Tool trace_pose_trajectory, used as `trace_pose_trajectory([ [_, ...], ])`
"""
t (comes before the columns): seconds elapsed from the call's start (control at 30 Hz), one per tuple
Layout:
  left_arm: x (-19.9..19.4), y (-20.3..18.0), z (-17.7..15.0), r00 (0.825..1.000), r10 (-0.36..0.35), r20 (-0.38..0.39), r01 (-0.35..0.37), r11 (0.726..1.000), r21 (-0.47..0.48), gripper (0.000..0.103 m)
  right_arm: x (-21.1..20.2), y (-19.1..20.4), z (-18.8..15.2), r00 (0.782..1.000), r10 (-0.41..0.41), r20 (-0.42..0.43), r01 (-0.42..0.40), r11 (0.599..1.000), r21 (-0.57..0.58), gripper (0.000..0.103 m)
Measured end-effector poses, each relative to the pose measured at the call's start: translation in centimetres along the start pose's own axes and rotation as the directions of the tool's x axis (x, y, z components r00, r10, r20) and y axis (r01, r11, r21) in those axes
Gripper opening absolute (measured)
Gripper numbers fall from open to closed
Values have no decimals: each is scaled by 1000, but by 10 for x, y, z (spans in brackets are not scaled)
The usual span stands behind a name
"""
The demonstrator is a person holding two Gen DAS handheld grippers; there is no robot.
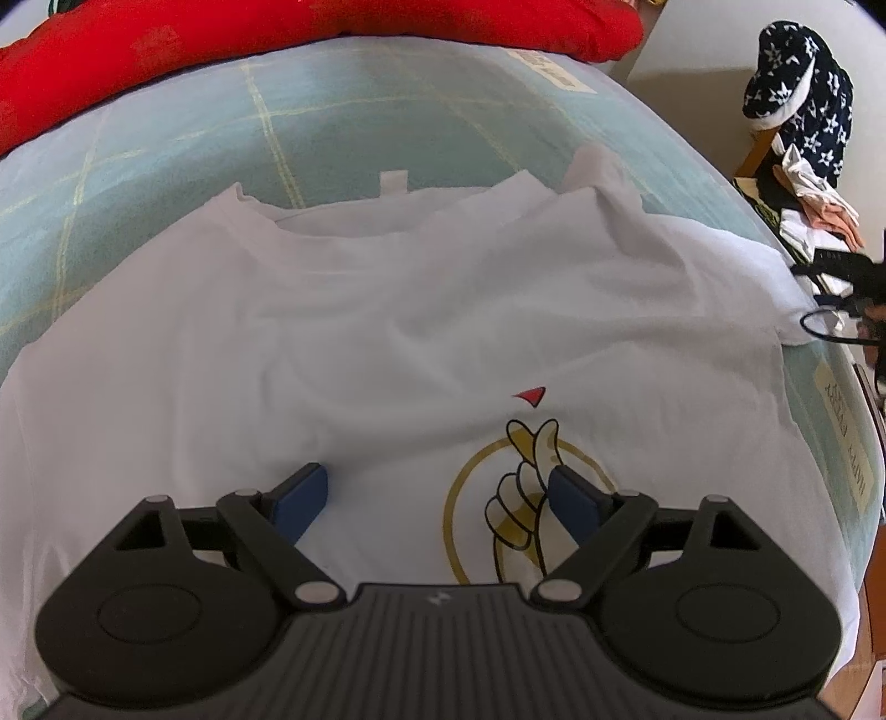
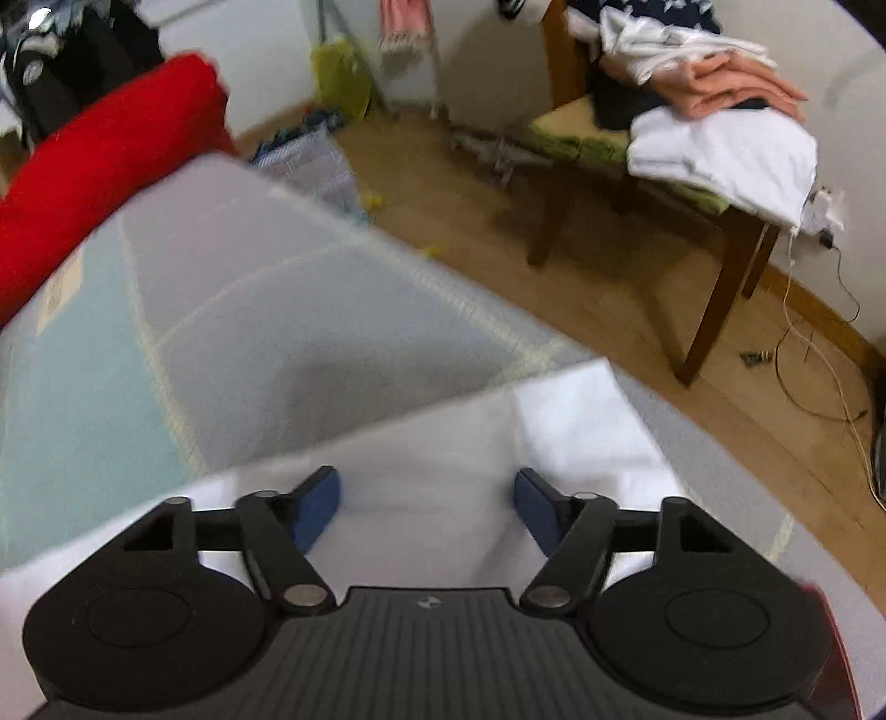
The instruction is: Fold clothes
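Shirt (image 1: 354,310) is lying spread on the bed (image 1: 343,116), white, print side up, collar away from me, with the yellow hand print (image 1: 526,498) down near my left gripper (image 1: 437,498). I am judging that I am between folds: laying it flat looks finished and nothing is pinched yet. My left gripper is hanging over the lower chest, pointing steeply down, jaws spread wide with only flat cloth beneath them, one pad over the print and the other over plain white; I cannot tell whether the pads are touching the fabric. My right gripper (image 2: 426,509) is sitting over the shirt's right edge (image 2: 559,421) by the bed's side, also angled down, jaws parted and nothing gripped between them; that view is blurred, so I am not reading fine detail there. Beyond it a chair (image 2: 714,299) is holding a pile of other clothes (image 2: 725,144), and a red blanket (image 1: 310,39) is lying along the far side of the bed. Next I am needing a firm pinch on the sleeve or side edge, then carrying it across toward the middle while keeping the body from dragging.
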State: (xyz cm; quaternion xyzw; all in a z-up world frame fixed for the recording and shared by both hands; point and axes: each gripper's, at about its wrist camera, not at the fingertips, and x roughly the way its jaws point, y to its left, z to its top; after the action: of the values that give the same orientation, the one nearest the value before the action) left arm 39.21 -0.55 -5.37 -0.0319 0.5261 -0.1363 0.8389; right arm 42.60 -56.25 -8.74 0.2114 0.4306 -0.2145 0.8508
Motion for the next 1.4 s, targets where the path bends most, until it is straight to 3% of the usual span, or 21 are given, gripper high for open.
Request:
trace_pose_trajectory([
  [0.13, -11, -4, 4, 999, 27, 17, -27, 1000, 2, 85, -39, 43, -7, 994, 104, -27, -107, 984, -143, 75],
  [0.2, -19, -12, 3, 998, 35, 45, -36, 999, 25, 85, -61, 73, -17, 983, 176, -49, -183, 952, -248, 75],
  [0.27, -28, -20, 2, 997, 40, 73, -44, 997, 57, 85, -85, 117, -39, 957, 276, -93, -290, 868, -403, 75],
  [0.37, -27, -33, -5, 997, 47, 62, -55, 989, 135, 85, -108, 176, -78, 900, 395, -184, -423, 692, -585, 75],
  [0.47, -22, -41, -15, 998, 52, 42, -59, 980, 191, 85, -106, 223, -120, 874, 398, -278, -467, 533, -706, 75],
  [0.53, -18, -41, -24, 998, 58, 26, -62, 978, 201, 85, -93, 238, -145, 880, 354, -316, -458, 463, -759, 75],
  [0.67, -18, -33, -47, 997, 71, 10, -72, 979, 192, 87, -84, 218, -152, 891, 313, -328, -445, 465, -766, 79],
  [0.73, -21, -29, -55, 997, 79, -6, -77, 981, 178, 87, -86, 202, -149, 906, 276, -321, -419, 487, -766, 85],
  [0.83, -29, -25, -52, 995, 84, -47, -78, 990, 117, 82, -95, 195, -142, 911, 233, -340, -412, 529, -742, 86],
  [0.9, -38, -21, -38, 996, 93, -8, -92, 992, 85, 78, -107, 206, -138, 923, 223, -314, -385, 506, -772, 86],
  [0.97, -44, -16, -20, 994, 97, 56, -101, 992, 79, 78, -113, 220, -132, 900, 293, -323, -430, 471, -770, 86],
  [1.07, -39, -11, -2, 992, 92, 85, -98, 993, 67, 78, -116, 252, -136, 822, 406, -400, -552, 394, -734, 86],
  [1.17, -30, -6, 9, 993, 84, 88, -89, 995, 55, 78, -105, 280, -155, 759, 438, -481, -632, 322, -705, 86],
  [1.27, -14, -4, -9, 997, 70, 27, -71, 997, 34, 78, -87, 278, -173, 744, 408, -529, -658, 316, -683, 89],
  [1.33, -12, -1, -24, 996, 61, 64, -64, 997, 38, 81, -82, 267, -180, 746, 412, -524, -654, 302, -693, 99],
  [1.4, -14, 3, -31, 995, 35, 97, -38, 999, 28, 86, -81, 260, -181, 739, 420, -526, -659, 295, -692, 103],
])
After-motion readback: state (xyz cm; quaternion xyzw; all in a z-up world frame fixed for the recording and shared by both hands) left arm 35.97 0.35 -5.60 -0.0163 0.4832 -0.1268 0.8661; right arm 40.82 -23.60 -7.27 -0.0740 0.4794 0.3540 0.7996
